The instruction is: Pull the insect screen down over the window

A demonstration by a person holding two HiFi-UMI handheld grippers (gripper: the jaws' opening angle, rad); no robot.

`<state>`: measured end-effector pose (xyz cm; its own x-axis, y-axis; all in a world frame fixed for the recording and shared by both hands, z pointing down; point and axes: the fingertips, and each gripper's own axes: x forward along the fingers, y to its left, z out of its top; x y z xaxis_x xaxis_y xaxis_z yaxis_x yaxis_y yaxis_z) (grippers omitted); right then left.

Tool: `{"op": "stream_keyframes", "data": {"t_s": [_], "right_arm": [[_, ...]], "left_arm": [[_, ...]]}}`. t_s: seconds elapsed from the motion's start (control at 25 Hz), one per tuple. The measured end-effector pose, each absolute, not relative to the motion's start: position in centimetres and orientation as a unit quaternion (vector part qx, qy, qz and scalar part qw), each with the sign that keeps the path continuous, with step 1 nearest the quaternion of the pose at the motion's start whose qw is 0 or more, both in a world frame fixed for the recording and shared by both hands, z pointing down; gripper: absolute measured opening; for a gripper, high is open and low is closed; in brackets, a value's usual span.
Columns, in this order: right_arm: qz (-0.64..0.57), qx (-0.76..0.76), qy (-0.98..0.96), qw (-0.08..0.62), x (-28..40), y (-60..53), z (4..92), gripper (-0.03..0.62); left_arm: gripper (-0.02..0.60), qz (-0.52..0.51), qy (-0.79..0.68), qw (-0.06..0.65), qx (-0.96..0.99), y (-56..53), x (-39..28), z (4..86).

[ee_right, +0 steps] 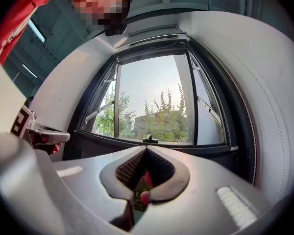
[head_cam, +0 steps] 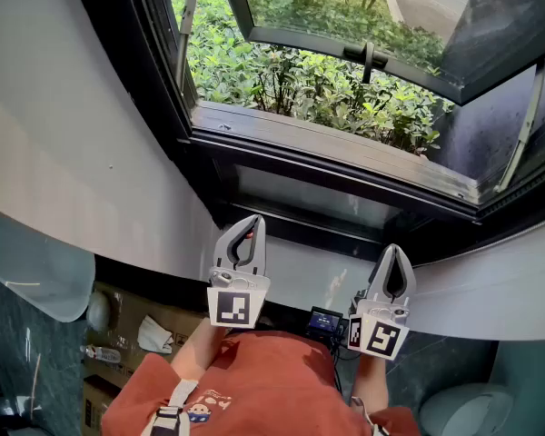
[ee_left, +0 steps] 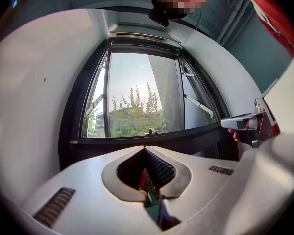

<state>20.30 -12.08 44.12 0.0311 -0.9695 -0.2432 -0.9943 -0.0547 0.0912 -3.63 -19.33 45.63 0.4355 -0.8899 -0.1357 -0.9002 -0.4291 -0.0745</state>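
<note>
Nearest, at six o'clock in the head view, the left claw (head_cam: 250, 221) and right claw (head_cam: 395, 251) stand side by side, each pressed together on nothing. Beyond them lies the dark window frame (head_cam: 327, 166). Past it the sash (head_cam: 300, 38) is swung outward over shrubs (head_cam: 300, 84). The insect screen (ee_left: 143, 35) seems rolled up in the pale bar at twelve o'clock in the left gripper view, well above both claws. Likely trouble is a one-sided tug skewing it in its tracks, or a weak pinch letting it spring back. Nothing appears to block the reach.
</note>
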Motion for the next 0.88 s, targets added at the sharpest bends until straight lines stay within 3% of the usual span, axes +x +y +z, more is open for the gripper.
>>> {"op": "stream_keyframes", "data": {"t_s": [0.88], "right_arm": [[0.13,-0.716,0.683,0.061,19.92,-11.37,43.49,0.009]], "left_arm": [[0.005,0.036,0.514,0.077,-0.854,-18.37,-3.35,45.42]]}}
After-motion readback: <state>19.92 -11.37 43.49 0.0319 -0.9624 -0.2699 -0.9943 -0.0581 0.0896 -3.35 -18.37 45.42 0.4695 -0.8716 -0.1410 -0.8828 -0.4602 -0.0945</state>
